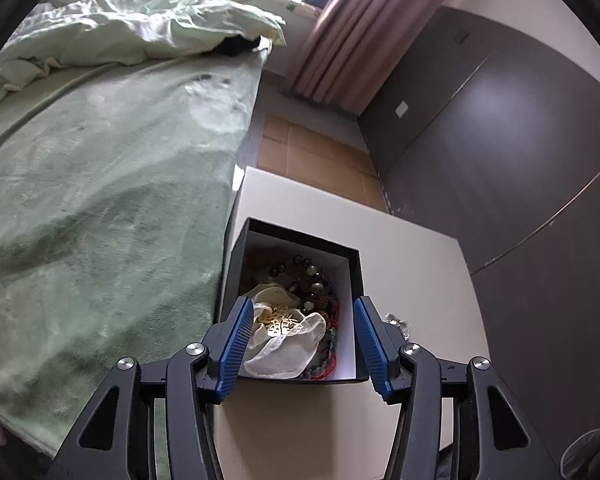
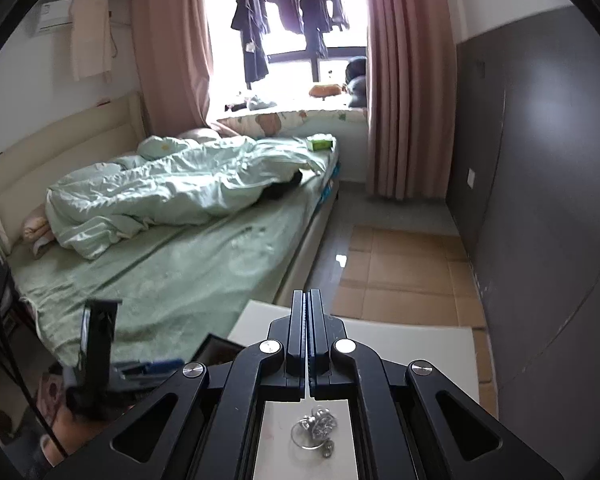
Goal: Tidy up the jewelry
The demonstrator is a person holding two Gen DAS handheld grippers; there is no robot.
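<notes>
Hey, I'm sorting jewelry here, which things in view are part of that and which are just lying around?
Part of the job:
open black box
beaded bracelets
white gauze pouch
silver jewelry pile
left tongs, open
right tongs, shut and empty

Just lying around:
green duvet
tissue box
hanging clothes

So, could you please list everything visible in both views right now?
Box: one, black outside, white inside, open, on the table beside the bed.
Beaded bracelets: several, dark and mixed colours, inside the box.
Pouch: one, white sheer, holding something gold, inside the box.
Silver jewelry: one small pile, on the table below the right claw.
Table: one, white.
Bed: one, green sheet, pale rumpled duvet.
Curtains: pink, at the window.
Clothes: several, dark, hanging at the window.
Left claw: open, over the box.
Right claw: shut, empty.
</notes>
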